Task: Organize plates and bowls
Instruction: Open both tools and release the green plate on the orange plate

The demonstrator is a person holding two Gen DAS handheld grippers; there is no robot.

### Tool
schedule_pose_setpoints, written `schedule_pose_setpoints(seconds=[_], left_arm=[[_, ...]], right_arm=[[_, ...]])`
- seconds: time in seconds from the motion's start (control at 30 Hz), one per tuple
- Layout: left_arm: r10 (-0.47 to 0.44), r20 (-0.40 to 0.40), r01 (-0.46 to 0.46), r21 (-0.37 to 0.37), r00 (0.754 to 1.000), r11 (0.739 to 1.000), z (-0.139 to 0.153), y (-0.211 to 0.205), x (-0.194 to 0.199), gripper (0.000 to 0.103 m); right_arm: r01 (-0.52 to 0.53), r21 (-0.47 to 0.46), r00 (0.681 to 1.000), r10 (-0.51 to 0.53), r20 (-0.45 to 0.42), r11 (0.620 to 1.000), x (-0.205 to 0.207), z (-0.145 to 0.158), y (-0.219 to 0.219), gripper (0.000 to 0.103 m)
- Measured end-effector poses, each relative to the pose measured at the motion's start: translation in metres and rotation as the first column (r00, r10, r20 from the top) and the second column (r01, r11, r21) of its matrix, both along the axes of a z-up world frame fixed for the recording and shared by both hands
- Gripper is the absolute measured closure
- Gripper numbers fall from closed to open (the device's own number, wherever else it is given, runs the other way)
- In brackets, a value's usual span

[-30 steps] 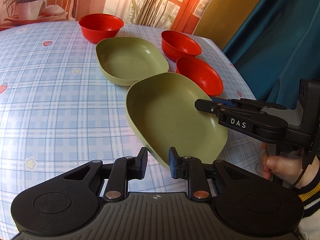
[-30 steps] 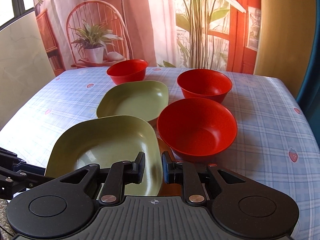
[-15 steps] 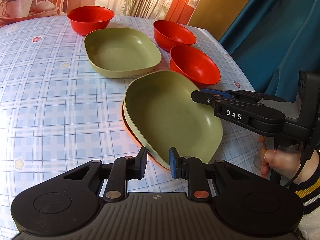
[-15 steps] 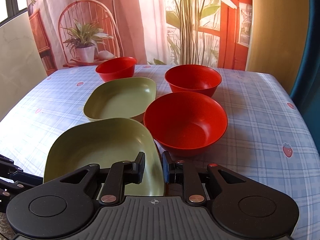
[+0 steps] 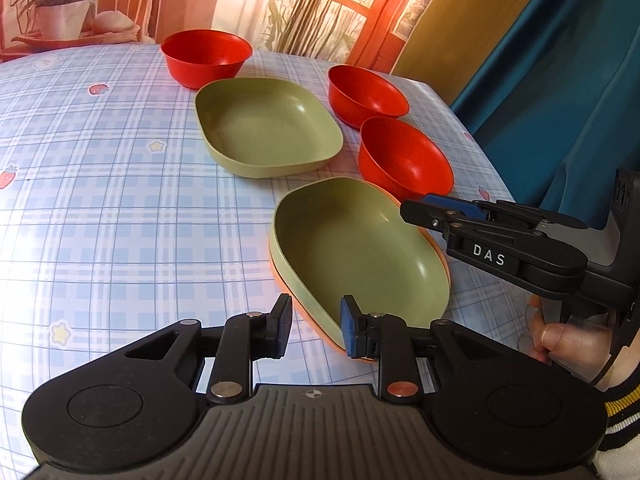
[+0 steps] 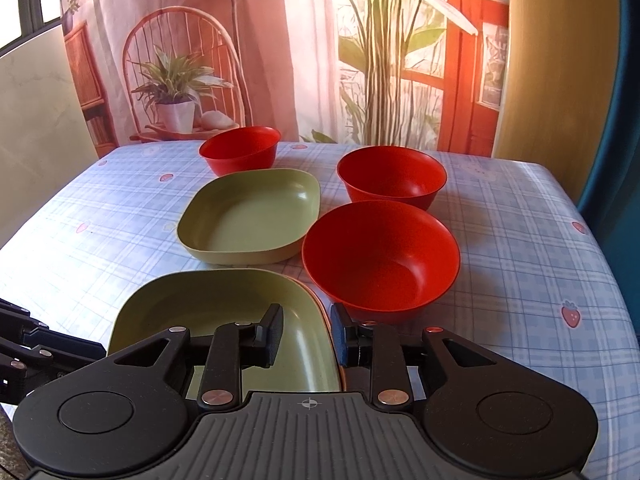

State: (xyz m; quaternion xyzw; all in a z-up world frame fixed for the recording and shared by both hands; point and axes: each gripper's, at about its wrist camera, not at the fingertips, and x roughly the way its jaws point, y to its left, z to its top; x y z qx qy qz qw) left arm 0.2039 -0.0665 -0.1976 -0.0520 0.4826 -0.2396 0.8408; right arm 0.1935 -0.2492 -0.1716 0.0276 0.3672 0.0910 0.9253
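Note:
A green plate (image 5: 360, 256) (image 6: 216, 304) sits nested on an orange plate (image 5: 308, 320) at the table's near edge. My left gripper (image 5: 316, 326) is open, its jaws straddling this plate's near rim. My right gripper (image 6: 306, 336) is open astride the plate's right rim; it also shows in the left wrist view (image 5: 436, 212). A second green plate (image 5: 268, 128) (image 6: 252, 216) lies farther back. Three red bowls stand around it: a near one (image 5: 404, 160) (image 6: 380, 252), a middle one (image 5: 366, 94) (image 6: 392, 178), a far one (image 5: 206, 56) (image 6: 240, 154).
The table has a blue checked cloth (image 5: 120, 200) (image 6: 520, 240). Its right edge drops off beside a teal curtain (image 5: 560, 92). A printed backdrop (image 6: 280, 40) hangs behind the table's far edge.
The green plate has come down onto the orange plate on the table. Both grippers' jaws have opened wider around its rim.

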Motion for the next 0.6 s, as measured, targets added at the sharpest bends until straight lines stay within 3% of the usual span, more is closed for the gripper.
schedule_pose_setpoints(seconds=[0.6], left_arm=[[0.139,0.155,-0.147,0.044,0.978,0.988,0.038,0.027,0.057,0.076]], right_arm=[[-0.073,-0.014,0.996,0.073,0.052,0.997,0.035,0.031,0.020,0.078]])
